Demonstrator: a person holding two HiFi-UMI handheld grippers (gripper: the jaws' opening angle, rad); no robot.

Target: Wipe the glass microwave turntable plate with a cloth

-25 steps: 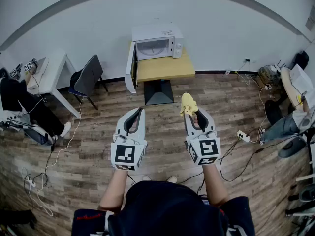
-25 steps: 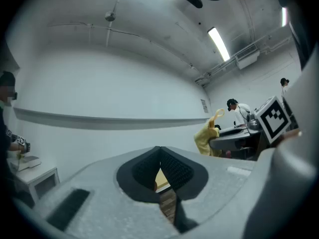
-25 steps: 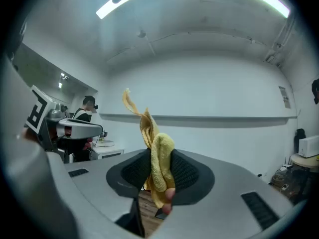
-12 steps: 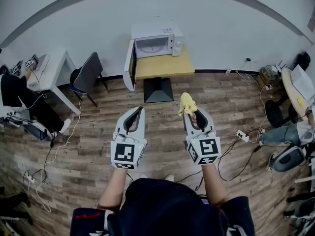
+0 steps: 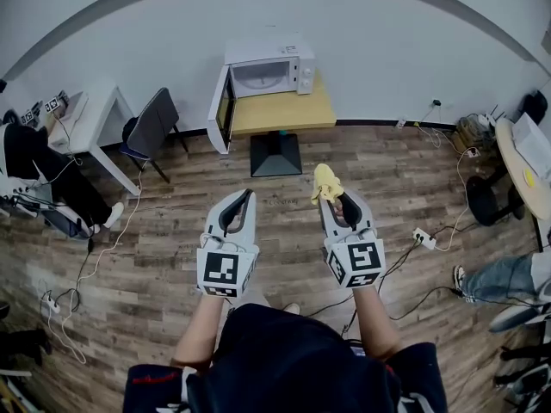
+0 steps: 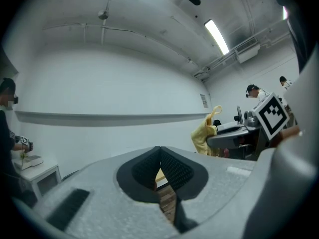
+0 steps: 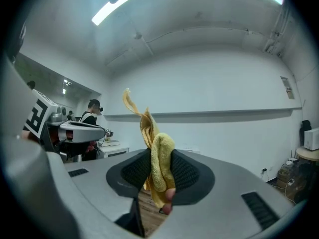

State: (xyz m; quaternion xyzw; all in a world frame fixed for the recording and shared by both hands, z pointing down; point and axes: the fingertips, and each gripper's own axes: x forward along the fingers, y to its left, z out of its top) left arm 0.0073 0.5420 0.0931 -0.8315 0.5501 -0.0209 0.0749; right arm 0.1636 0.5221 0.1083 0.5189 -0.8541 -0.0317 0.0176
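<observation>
Right gripper [image 5: 334, 198] is pinching a yellow cloth [image 5: 325, 181] between its jaws, the loose end sticking up past the tips. Beside it, the left gripper [image 5: 246, 194] is sitting fully closed and empty. Both are pointing level over the wooden floor [image 5: 155, 256]. Farther off, a white microwave [image 5: 275, 71] is standing on a small table [image 5: 284, 114], its door [image 5: 220, 108] hanging open; any glass plate inside is too small to make out.

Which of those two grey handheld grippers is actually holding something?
The right gripper: its jaws pinch a crumpled yellow cloth. The left gripper is shut with nothing between its jaws.
</observation>
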